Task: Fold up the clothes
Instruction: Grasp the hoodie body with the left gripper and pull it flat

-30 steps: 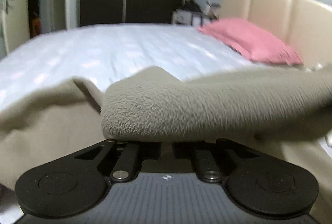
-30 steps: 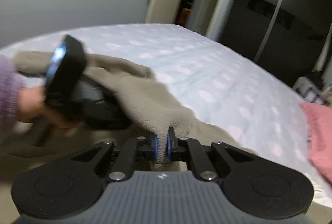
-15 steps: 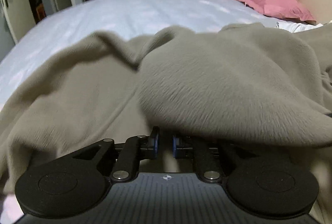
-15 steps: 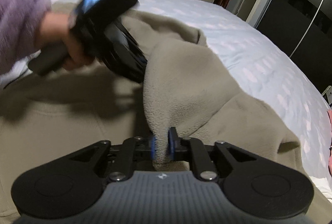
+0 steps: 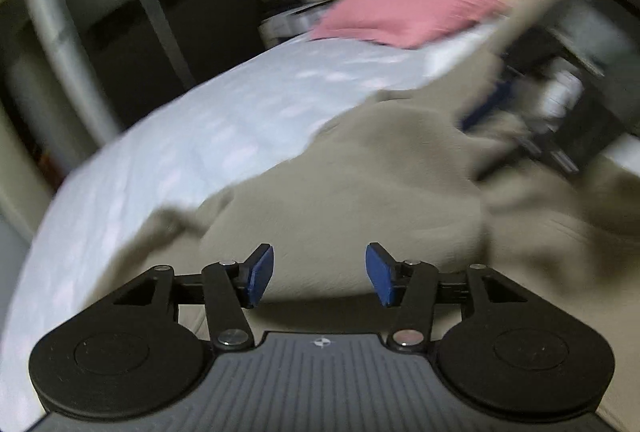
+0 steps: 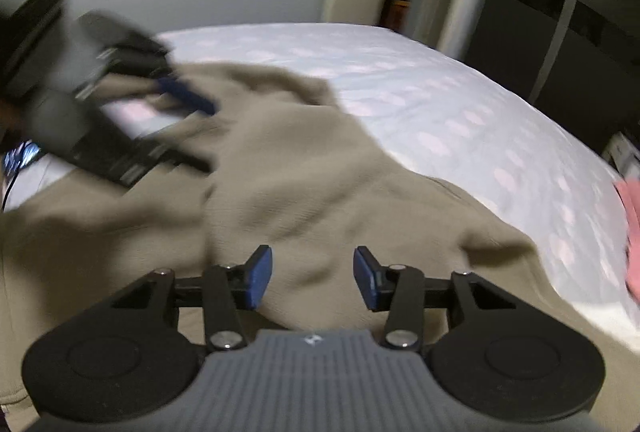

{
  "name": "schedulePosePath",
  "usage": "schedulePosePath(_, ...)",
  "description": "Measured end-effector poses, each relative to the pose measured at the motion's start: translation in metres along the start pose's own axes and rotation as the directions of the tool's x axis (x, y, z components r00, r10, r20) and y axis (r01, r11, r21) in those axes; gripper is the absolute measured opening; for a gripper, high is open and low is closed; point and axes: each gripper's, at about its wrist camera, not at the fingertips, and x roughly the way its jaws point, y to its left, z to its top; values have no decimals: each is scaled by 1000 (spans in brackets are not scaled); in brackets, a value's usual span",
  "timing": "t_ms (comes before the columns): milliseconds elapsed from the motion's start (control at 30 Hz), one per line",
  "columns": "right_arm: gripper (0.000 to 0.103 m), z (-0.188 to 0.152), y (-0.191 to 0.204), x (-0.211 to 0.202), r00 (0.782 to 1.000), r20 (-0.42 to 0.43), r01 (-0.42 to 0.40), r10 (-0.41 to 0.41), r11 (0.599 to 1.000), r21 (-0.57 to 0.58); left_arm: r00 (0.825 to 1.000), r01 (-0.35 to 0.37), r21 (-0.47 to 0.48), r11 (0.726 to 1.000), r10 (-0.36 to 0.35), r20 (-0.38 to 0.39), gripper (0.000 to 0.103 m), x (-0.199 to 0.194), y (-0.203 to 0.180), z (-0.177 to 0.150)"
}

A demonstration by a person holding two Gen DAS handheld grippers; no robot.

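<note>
Fleece [image 5: 360, 192]: beige, nappy, lying in a loose heap on the bed [image 5: 208, 128]. In the left wrist view it fills the lower centre and right of the frame, with a rounded fold at centre and a ragged edge running toward the lower left. In the right wrist view [image 6: 304, 168] it spreads from left edge to lower right, one flap laid over the layer beneath, a seam or hem just visible at centre right.

Left tool [image 5: 319, 274]: blue pads spread and widening as I watch; only fleece surface shows behind the gap, nothing pinched. The same tool appears in the upper left of the right wrist view [image 6: 160, 120], streaked by motion, over the far end of the fleece.

Right tool [image 6: 313, 278]: pads likewise apart and widening, no cloth gripped between them. Seen from the left wrist view it is a dark smear at right [image 5: 532, 120], one blue pad discernible.

Hard to read: both views are motion-blurred. I cannot tell what kind of garment the fleece is. Its near edge is hidden under both tool bodies. Pillow [image 5: 404, 14], pink, upper centre, soft-edged; cut off at the right edge in the other view. Whether either far tool touches the fleece, I cannot tell.
</note>
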Motion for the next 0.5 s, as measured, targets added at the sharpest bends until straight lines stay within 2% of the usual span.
schedulePosePath(67,46,-7,-12,-2,998,-21,58,-57,997,43,1000,-3,116,993,1,15,49,2,-27,6)
schedulePosePath(167,36,-20,-26,1,988,-72,141,-135,986,84,1000,-2,242,970,-3,17,50,12,-59,9)
schedulePosePath(267,35,-32,-32,6,983,-102,162,-152,982,98,1000,-11,353,936,12,-1,50,27,-86,6)
schedulePosePath(400,34,-41,-39,15,984,-107,155,-142,980,122,997,-57,499,865,75,-18,50,54,-113,-4)
schedulePosePath(433,31,-44,-38,14,985,-103,153,-140,980,124,996,-65,530,846,88,-19,49,59,-119,-8)
schedulePosePath(467,21,-47,-39,16,985,-97,151,-140,981,122,994,-86,552,830,112,-14,48,66,-122,-11)
schedulePosePath(500,15,-50,-39,18,986,-91,151,-141,981,119,990,-108,572,813,137,-8,47,72,-126,-13)
